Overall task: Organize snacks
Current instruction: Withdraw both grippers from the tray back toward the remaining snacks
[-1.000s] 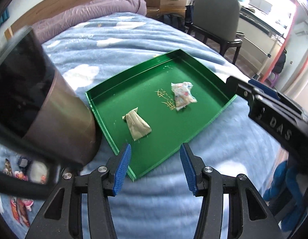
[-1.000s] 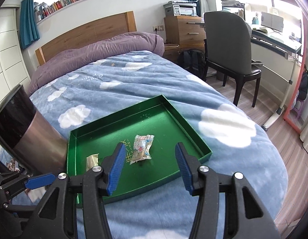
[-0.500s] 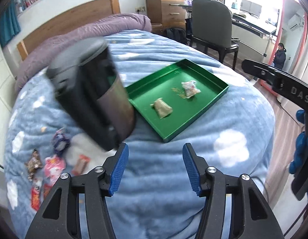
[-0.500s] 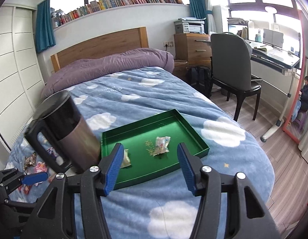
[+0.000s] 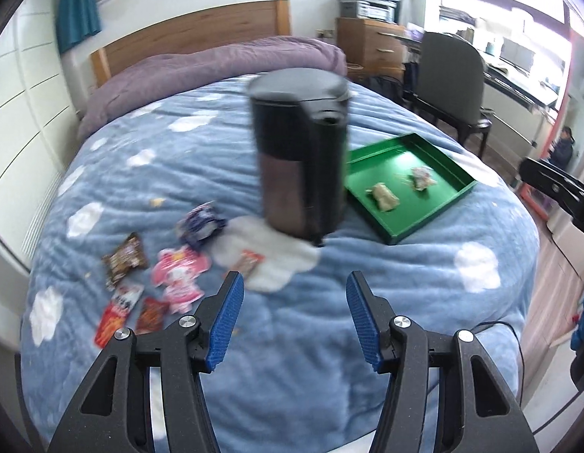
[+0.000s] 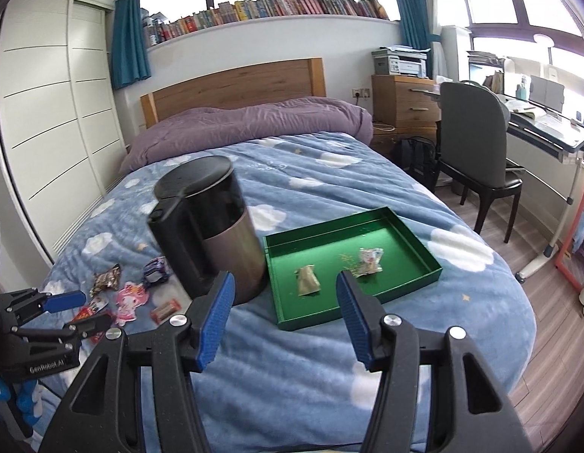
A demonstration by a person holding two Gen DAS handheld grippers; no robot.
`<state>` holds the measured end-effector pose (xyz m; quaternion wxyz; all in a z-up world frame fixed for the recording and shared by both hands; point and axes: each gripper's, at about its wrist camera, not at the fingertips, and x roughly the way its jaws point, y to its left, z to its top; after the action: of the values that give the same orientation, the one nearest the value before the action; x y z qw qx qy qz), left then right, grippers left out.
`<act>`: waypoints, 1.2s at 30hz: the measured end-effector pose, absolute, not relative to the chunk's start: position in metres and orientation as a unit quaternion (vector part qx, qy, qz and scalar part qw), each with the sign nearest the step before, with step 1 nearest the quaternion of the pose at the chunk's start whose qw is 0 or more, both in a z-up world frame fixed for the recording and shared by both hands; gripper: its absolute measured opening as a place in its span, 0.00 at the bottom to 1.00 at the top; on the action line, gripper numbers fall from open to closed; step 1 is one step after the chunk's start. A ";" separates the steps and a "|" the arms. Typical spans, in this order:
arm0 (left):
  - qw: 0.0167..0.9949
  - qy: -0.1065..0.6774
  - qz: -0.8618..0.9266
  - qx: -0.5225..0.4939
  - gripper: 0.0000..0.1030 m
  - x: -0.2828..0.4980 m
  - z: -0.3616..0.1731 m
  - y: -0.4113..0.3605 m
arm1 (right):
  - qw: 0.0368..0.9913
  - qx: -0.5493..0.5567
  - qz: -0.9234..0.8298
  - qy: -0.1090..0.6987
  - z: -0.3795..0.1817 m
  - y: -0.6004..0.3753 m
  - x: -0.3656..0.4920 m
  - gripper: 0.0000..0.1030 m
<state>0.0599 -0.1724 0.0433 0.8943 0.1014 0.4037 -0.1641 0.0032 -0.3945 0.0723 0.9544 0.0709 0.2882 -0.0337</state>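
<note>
L gripper (image 5: 293,315): blue pads apart, nothing btwn them, only the blue cloud blanket (image 5: 299,377) below. R gripper (image 6: 284,311): jaws also wide, empty, over the blanket's near edge; its fingers cut off part of the view of the green tray (image 6: 416,287). Tray holds two snacks: tan packet (image 6: 307,281) and pale printed packet (image 6: 369,260), apart from each other. Dark canister (image 5: 301,154) stands upright just beside the tray's left side; blurred in left view, hides the tray's far-left corner. Loose snack packets (image 5: 156,275) lie on the blanket left of the canister, labels too smeared to read; in right view some are hidden behind the L gripper.
</note>
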 end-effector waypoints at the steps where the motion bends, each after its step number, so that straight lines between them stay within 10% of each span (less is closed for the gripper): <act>1: 0.896 0.403 -0.159 0.098 0.49 0.059 0.043 -0.164 | 0.955 0.068 -0.028 0.288 0.074 -0.387 0.002 0.71; 36: 0.903 0.429 0.016 0.005 0.50 0.001 -0.016 0.085 | 0.932 0.019 0.088 0.351 0.046 -0.224 0.000 0.71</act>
<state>0.0015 0.0846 -0.0161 0.9032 0.0053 0.4290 0.0157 0.0000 -0.2238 0.0463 0.9322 0.0193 0.3507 0.0878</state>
